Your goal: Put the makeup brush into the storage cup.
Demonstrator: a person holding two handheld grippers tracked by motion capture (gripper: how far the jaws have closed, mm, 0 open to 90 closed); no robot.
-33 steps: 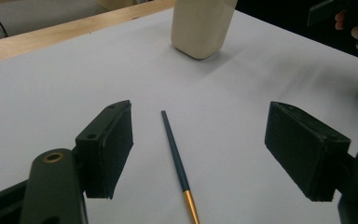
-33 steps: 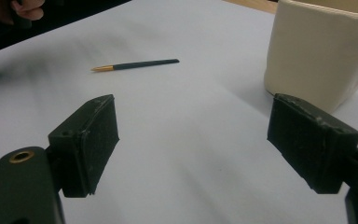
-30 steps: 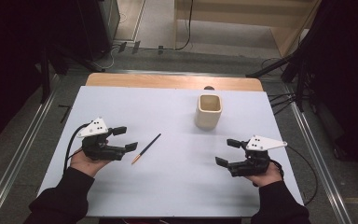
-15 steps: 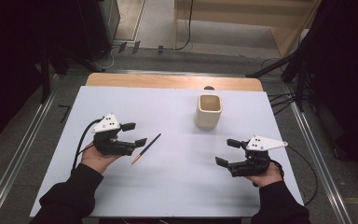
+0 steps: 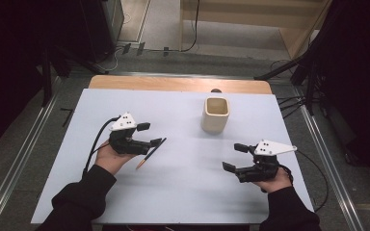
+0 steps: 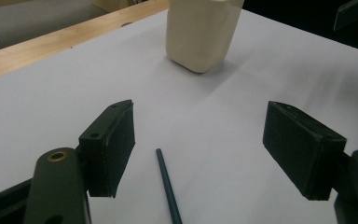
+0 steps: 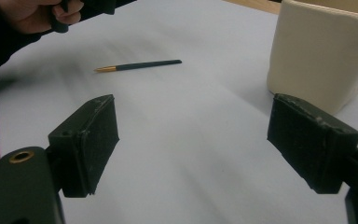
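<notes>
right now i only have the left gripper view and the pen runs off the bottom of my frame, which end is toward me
observer: the gold tip. In the high view the pen lies with its gold tip toward the person and its dark end toward the cup.
operator: anything in the cup
observer: from above its inside looks empty, and nothing sticks out.
operator: where's the other gripper
observer: the right gripper is at the table's right side, nearer the person than the cup, jaws open with nothing between them.

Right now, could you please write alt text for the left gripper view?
A dark pen lies flat on the white table between the open jaws of the left gripper, not touched. A cream cup stands farther back.
</notes>
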